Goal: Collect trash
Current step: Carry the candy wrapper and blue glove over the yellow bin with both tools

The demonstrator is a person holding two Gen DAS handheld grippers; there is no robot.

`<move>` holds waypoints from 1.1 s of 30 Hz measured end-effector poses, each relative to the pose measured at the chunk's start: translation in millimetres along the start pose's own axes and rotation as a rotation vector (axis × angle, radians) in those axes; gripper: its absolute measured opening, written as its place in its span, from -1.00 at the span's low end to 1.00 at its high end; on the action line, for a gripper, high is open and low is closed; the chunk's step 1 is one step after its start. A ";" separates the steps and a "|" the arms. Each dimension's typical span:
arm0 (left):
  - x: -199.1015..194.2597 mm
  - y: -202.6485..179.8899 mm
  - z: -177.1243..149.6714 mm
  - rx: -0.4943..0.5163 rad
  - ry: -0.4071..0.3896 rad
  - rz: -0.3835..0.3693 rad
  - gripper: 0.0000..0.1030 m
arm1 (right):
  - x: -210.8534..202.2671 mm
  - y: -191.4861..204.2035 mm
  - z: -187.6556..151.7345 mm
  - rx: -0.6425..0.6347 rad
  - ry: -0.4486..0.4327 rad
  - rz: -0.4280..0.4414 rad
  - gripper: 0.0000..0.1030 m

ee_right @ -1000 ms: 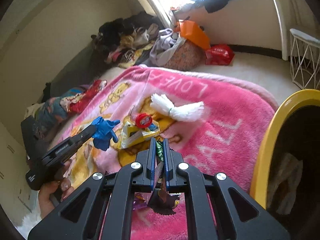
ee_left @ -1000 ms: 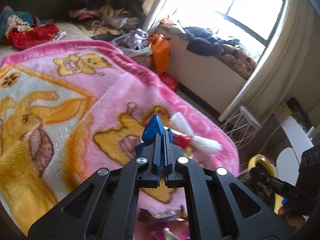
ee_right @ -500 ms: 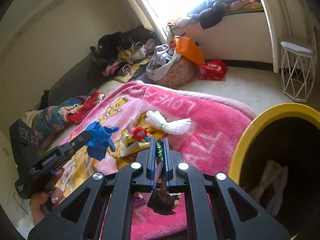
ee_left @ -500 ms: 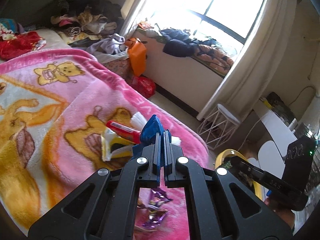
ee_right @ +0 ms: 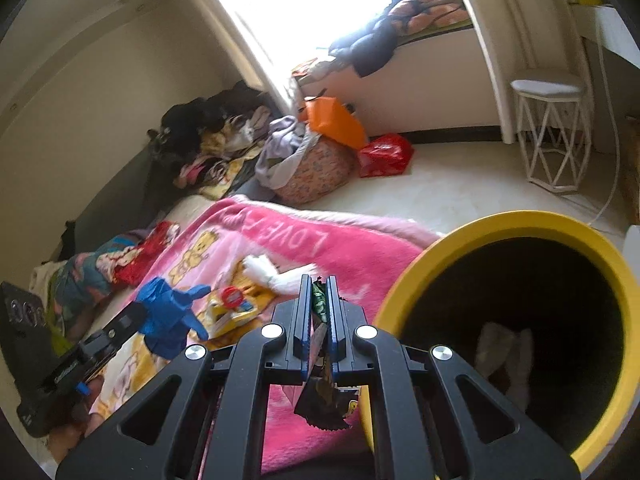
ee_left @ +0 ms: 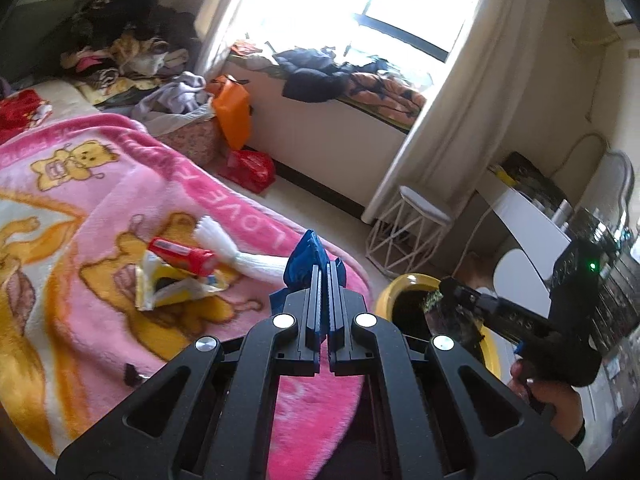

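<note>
Left gripper [ee_left: 324,270] clamped on a crumpled blue glove [ee_left: 306,258], held above the pink blanket [ee_left: 100,184]. Right gripper [ee_right: 319,292] clamped on a dark snack wrapper [ee_right: 322,400], just beside the rim of the yellow bin [ee_right: 404,292]. On the blanket: red tube [ee_left: 182,255], yellow packet [ee_left: 172,282], white tissue twist [ee_left: 240,252]. Pale trash lies inside the bin.
</note>
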State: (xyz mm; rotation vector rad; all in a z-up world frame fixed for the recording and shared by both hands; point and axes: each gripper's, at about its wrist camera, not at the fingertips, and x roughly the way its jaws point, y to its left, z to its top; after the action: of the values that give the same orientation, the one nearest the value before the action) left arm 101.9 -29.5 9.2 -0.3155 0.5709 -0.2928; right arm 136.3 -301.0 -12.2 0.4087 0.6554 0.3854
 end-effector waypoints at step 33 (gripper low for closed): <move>48.8 -99.0 -36.9 0.173 0.124 -0.142 -0.99 | -51.8 -90.1 2.1 0.131 -0.115 -0.166 -0.86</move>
State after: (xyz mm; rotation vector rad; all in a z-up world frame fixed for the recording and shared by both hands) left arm 102.1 -144.8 -7.1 -0.1718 0.6420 -0.4986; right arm 119.2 -402.3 -27.7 0.4929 0.5995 0.1601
